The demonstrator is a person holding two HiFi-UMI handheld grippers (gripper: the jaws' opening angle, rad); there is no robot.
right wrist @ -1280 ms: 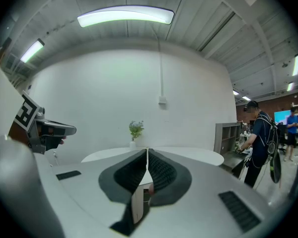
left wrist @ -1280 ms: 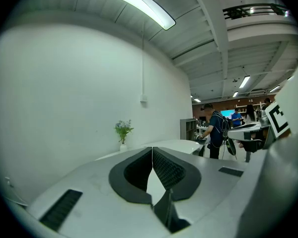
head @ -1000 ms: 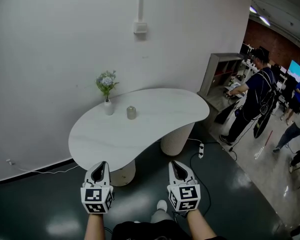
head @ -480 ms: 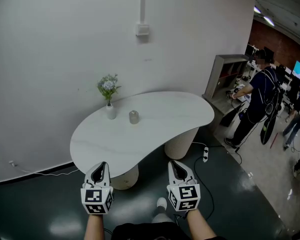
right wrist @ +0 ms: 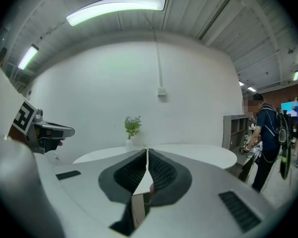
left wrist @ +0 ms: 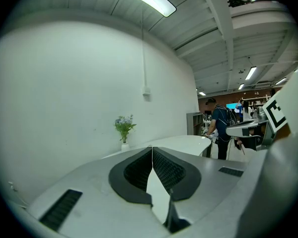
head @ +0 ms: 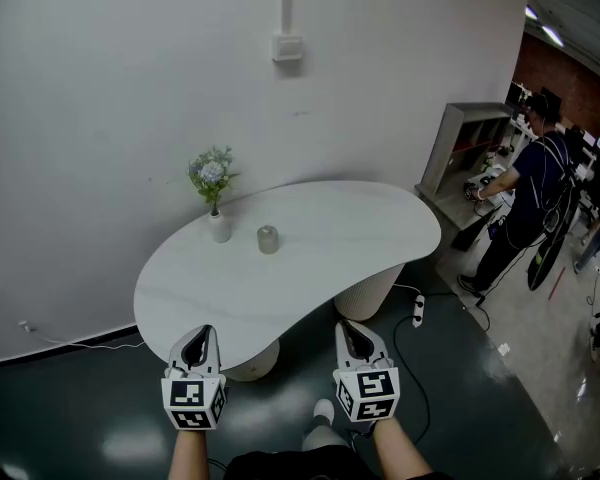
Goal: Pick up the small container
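A small grey-green container [head: 268,239] stands upright on the white kidney-shaped table [head: 310,268], toward its far left part. My left gripper [head: 197,341] and right gripper [head: 353,334] hang side by side near the table's front edge, well short of the container. Both are shut with nothing between the jaws. In the left gripper view the shut left gripper [left wrist: 152,148] points at the table; the right gripper [right wrist: 147,149] does likewise in its own view. The container is hidden behind the jaws in both gripper views.
A white vase with flowers [head: 215,190] stands on the table left of the container, close to the white wall. Two ribbed table pedestals [head: 366,290] rest on the dark floor, with a power strip [head: 418,311] and cable nearby. A person [head: 525,203] stands at a grey shelf [head: 466,148] at right.
The view has shifted slightly, so the table now sits a little lower and nearer in the head view. Both grippers keep the same pose and stay shut.
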